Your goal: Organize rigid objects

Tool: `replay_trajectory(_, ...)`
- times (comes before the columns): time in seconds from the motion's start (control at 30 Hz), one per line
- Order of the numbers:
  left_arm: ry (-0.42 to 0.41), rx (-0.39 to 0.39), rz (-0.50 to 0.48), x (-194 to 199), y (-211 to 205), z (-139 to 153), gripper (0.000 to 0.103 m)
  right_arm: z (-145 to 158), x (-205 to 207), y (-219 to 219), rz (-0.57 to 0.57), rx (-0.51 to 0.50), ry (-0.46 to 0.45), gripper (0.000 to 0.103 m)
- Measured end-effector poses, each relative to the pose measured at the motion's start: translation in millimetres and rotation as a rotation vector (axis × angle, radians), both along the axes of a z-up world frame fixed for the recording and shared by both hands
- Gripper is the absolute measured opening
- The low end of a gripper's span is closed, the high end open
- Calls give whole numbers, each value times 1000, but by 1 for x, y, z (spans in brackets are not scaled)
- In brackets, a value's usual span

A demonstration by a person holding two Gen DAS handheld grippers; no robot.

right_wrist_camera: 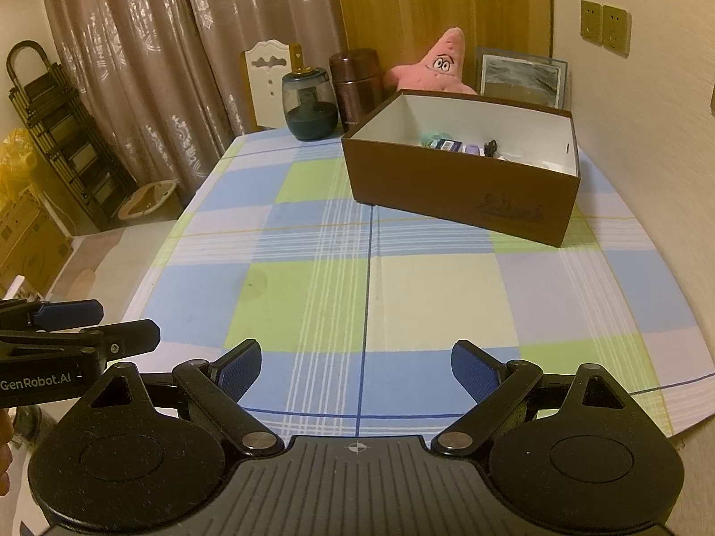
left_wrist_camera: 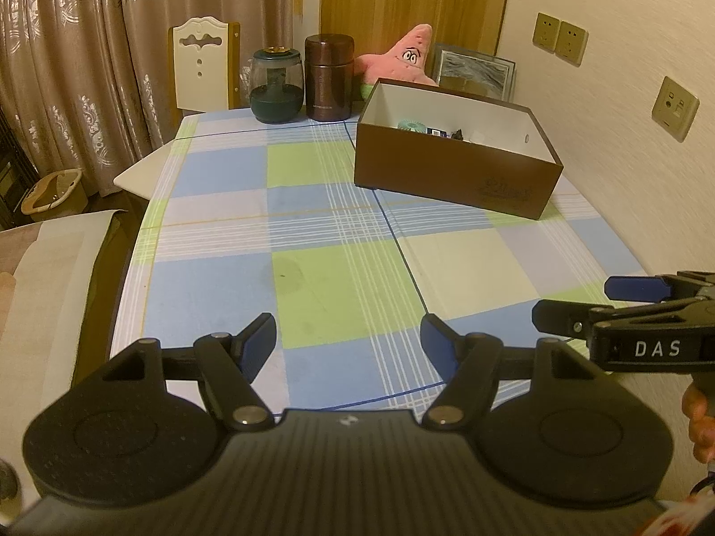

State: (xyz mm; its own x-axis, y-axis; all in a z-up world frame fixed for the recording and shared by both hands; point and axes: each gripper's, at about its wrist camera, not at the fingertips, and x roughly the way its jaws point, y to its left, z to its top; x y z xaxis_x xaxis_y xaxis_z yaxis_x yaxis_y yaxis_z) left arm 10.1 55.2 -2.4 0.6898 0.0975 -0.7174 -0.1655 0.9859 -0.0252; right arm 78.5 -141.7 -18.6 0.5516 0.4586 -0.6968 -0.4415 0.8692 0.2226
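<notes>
Between the spread fingers of the left gripper (left_wrist_camera: 347, 343): nothing but checked tablecloth (left_wrist_camera: 313, 232), no object pinched, blue pads well apart. Same with the right gripper (right_wrist_camera: 356, 370): fingers spread wide, empty, only cloth between them. Just beside each other, both grippers hover low over the near edge of the table (right_wrist_camera: 661, 384), tilted down toward it, each showing in the other's wrist view at the side.

Ahead of the fingers, across the whole near and middle stretch of the table: no loose rigid object left on the cloth, as far as either view shows. Well beyond the fingertips, toward the far right: the brown cardboard box (left_wrist_camera: 451, 178), open at the top, already holding several small items (right_wrist_camera: 460, 145), among them something round and teal, something purple and something dark, too small to name. Well apart from both grippers, so nothing within reach of a pinch.

Farther out, behind the box and along the far edge: a dark glass jar (left_wrist_camera: 276, 89), a brown canister (left_wrist_camera: 328, 78), a pink star plush (left_wrist_camera: 409, 58) and a framed picture (left_wrist_camera: 473, 71) against the wall. Probably fixtures rather than things to sort, though hard to say.

Judged from this: gathering looks essentially done, with little or nothing left to pick up.
</notes>
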Motion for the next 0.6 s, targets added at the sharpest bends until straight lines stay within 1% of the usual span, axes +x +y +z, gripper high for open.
replay_trajectory(0.6,1,-1,0,0,0,0,69,1,0,6,0,-3,2,92)
